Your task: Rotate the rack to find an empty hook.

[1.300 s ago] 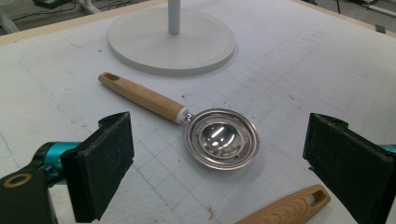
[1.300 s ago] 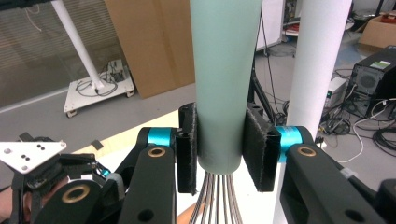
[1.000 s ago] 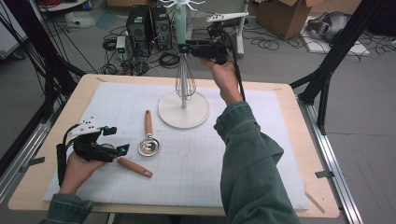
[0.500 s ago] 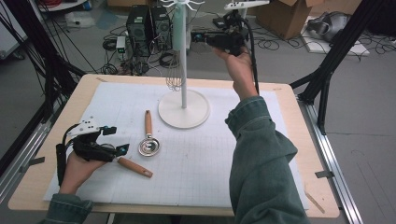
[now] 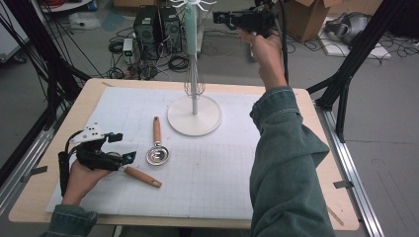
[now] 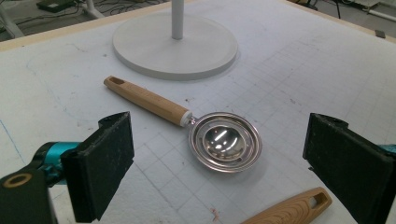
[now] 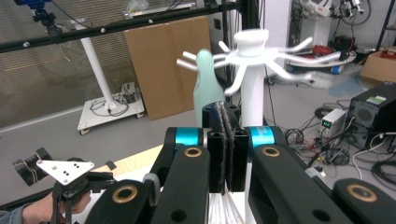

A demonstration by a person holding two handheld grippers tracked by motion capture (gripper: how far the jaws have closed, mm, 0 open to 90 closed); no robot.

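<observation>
From the high view we see the right gripper raised well above the far edge of the table, level with the top of the white hanging stand, whose round base sits near the middle of the far edge on the white gridded mat. A whisk with a pale green handle hangs against the stand's post, its wire loops above the base; whether the right gripper's jaws touch the handle we cannot tell here. Near the left edge our left gripper rests low over the mat, just beside a small metal strainer with a wooden handle, and a second wooden handle lies next to the hand. In the left gripper view the jaws stand wide apart with nothing between the pads; the strainer lies on the mat ahead of them, the stand's base beyond it, and the end of the other wooden handle near the right-hand jaw. In the right gripper view the right gripper has its jaws pressed together, pads meeting, with the whisk's green handle rising just behind them beside the stand's hooked top, and wire strands showing below.
</observation>
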